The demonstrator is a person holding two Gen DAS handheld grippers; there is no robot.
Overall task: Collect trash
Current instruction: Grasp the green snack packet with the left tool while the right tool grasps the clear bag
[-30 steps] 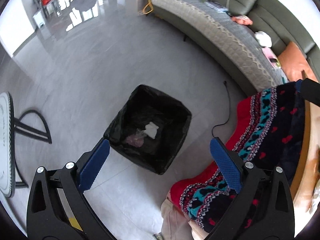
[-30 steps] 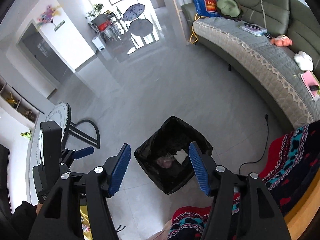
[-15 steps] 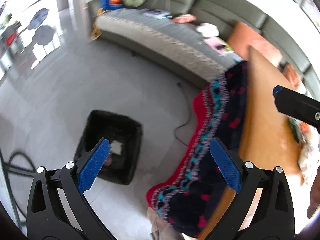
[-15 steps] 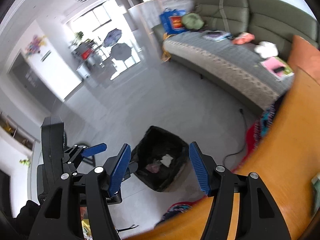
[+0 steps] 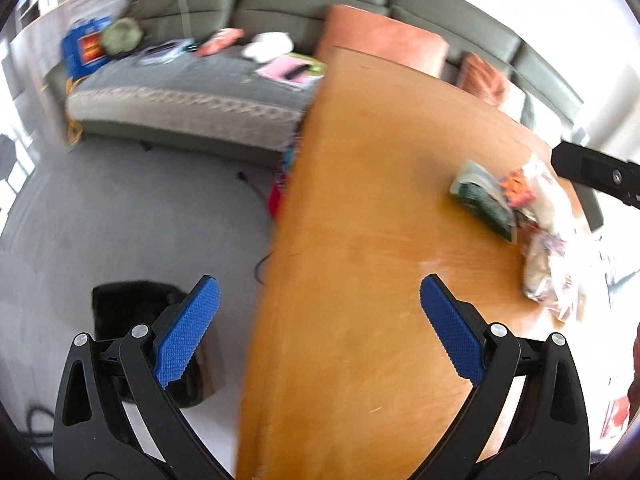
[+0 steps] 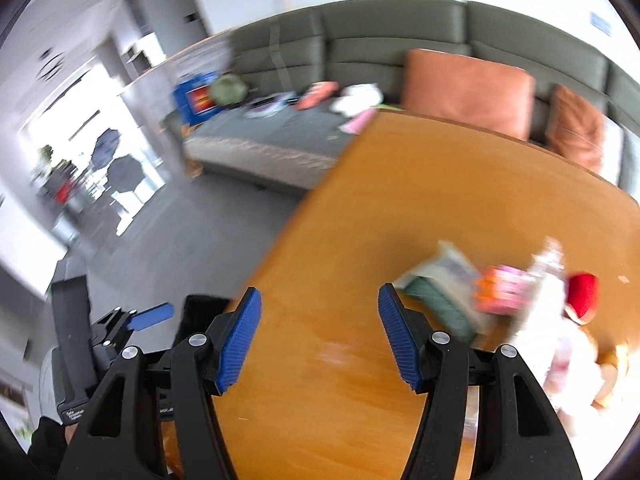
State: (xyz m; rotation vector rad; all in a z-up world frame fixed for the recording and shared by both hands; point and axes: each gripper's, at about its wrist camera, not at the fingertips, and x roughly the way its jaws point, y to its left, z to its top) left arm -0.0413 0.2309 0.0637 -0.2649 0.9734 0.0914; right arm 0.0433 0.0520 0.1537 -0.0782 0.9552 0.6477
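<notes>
A heap of trash lies on the orange wooden table point(image 5: 360, 208): a green packet point(image 5: 482, 196), an orange-pink wrapper point(image 5: 518, 190) and clear plastic bags point(image 5: 550, 256). In the right wrist view the same green packet point(image 6: 440, 288), pink wrapper point(image 6: 502, 290) and white plastic point(image 6: 552, 312) lie just right of my right gripper point(image 6: 320, 334), which stands open and empty. My left gripper point(image 5: 318, 330) is open and empty over the table's left edge. The black-lined bin point(image 5: 132, 304) stands on the floor behind its left finger.
A grey-green sofa point(image 5: 192, 92) with orange cushions point(image 5: 380, 46) and loose items runs behind the table. A black cable point(image 5: 260, 220) lies on the grey floor. The other gripper's body point(image 5: 596, 172) juts in at the right edge. Both views are motion-blurred.
Both views have swung right and up from the bin on the floor to the tabletop and its trash heap. The patterned cloth has left view. Both grippers stayed open and empty.
</notes>
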